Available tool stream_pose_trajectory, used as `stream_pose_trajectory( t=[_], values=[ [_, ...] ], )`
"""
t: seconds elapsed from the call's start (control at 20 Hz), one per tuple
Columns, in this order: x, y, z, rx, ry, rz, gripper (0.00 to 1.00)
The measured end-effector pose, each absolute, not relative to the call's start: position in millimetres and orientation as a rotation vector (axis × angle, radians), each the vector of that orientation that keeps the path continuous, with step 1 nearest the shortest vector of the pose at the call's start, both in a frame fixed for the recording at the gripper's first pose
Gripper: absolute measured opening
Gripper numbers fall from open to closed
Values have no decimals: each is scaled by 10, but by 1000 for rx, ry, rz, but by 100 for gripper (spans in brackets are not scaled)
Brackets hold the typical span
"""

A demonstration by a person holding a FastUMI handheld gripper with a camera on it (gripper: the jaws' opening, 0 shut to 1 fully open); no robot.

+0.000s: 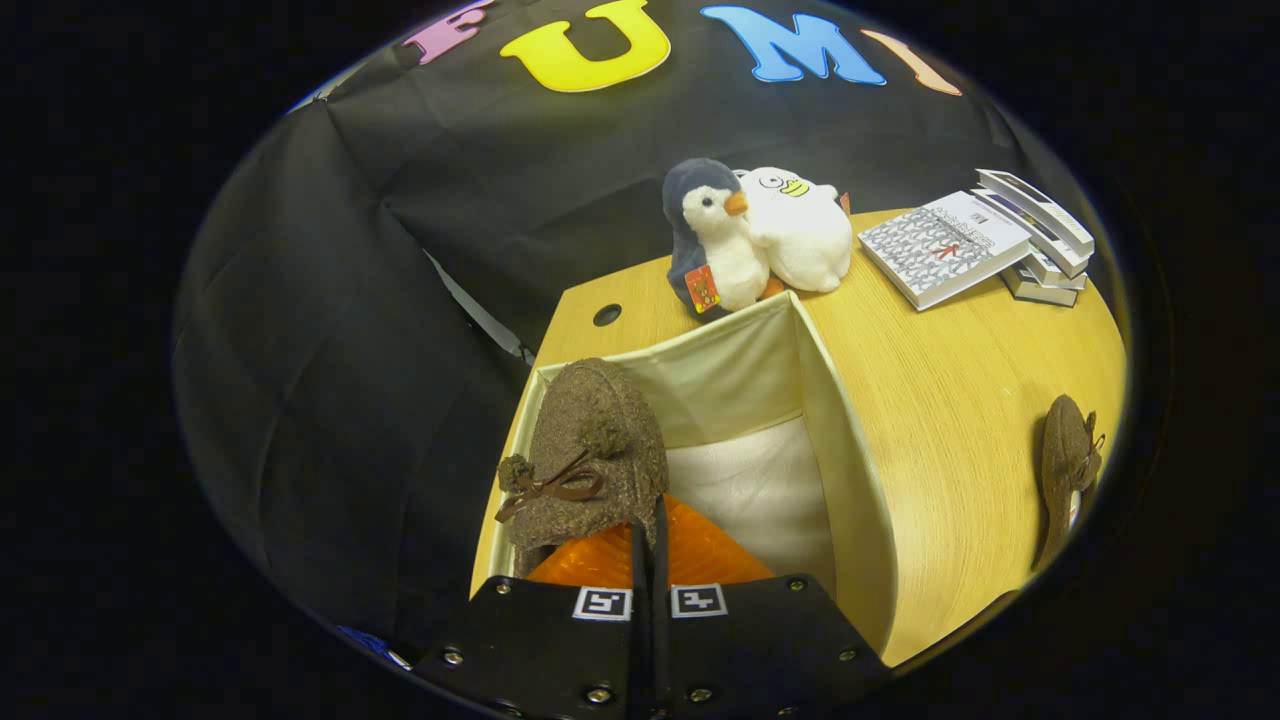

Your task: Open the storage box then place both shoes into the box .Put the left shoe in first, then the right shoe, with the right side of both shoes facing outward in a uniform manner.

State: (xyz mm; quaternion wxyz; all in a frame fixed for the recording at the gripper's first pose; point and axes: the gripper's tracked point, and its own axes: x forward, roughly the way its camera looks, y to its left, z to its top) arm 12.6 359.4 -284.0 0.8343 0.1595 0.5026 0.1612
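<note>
Looking into the box (pixel 850 470), I see cream fabric walls, a pale lining on the floor and the top open. My hand-held gripper (pixel 648 545) has its fingers pressed nearly together on the heel of a shoe (pixel 590 460), a fuzzy brown felt slipper with a pompom and a thin bow, held over the box's near corner. Its mate (pixel 1068 470) lies well apart on the wood-grain desk (pixel 960 390). Beyond the box sit a plush penguin (pixel 712 240) with a red tag and a white plush (pixel 800 225), then stacked books (pixel 985 245); print unreadable.
</note>
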Motion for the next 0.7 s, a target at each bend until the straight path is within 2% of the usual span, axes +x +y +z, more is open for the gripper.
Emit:
stream_pose_trajectory(
  t=[0.3, 0.45, 0.5, 0.55, 0.6, 0.7],
  values=[
    [54, 3674, -3047, 323, 1108, 331, 0],
    [13, 3745, -3052, 335, 1111, 363, 5],
    [6, 3798, -3053, 337, 1119, 384, 15],
    [-45, 3812, -3057, 319, 1132, 402, 39],
    [-77, 3845, -3019, 318, 1126, 433, 43],
    [-104, 3848, -2950, 299, 1105, 462, 81]
  ],
)
